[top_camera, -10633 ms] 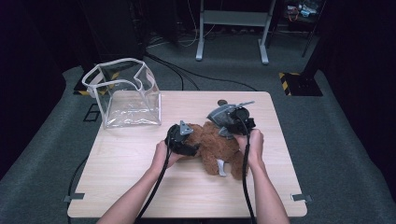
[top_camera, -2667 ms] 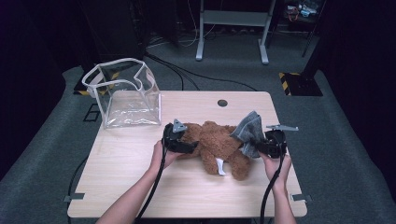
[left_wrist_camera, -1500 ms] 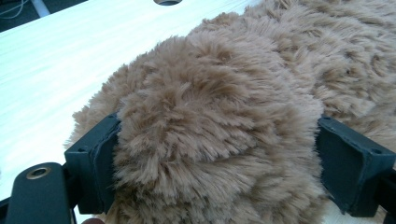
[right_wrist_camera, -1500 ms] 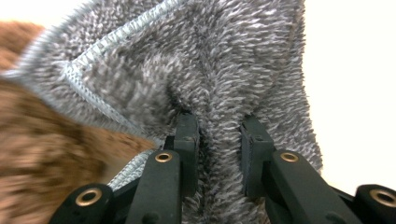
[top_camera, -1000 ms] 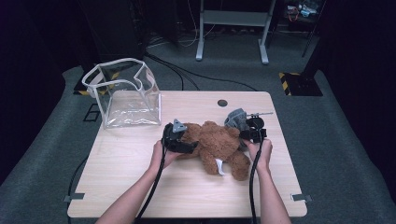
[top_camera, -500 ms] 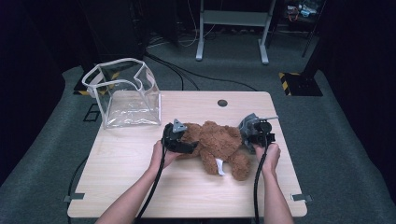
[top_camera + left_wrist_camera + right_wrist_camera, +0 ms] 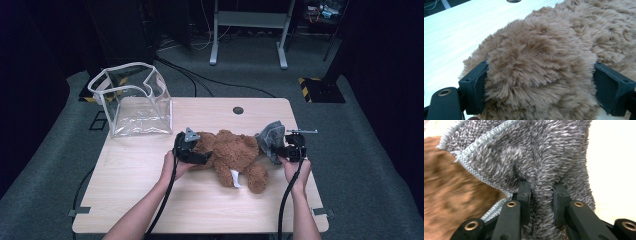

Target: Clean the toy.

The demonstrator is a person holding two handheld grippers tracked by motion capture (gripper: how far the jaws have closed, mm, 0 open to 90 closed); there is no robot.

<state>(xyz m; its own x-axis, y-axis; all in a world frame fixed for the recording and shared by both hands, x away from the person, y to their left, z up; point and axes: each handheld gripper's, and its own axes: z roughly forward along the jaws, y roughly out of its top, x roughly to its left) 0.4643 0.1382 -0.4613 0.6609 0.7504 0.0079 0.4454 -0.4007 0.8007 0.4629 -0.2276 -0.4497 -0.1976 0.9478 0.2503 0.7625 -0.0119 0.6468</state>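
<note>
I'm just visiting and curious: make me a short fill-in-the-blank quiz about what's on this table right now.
1. The left claw is clamped on a brown ____ bear.
2. The right claw pinches a piece of ____ fuzzy cloth.
3. At the table's far left corner stands an empty ____ plastic bag.
4. The bear lies between the two ____ on the tabletop.

Missing words: teddy; grey; clear; claws
</note>
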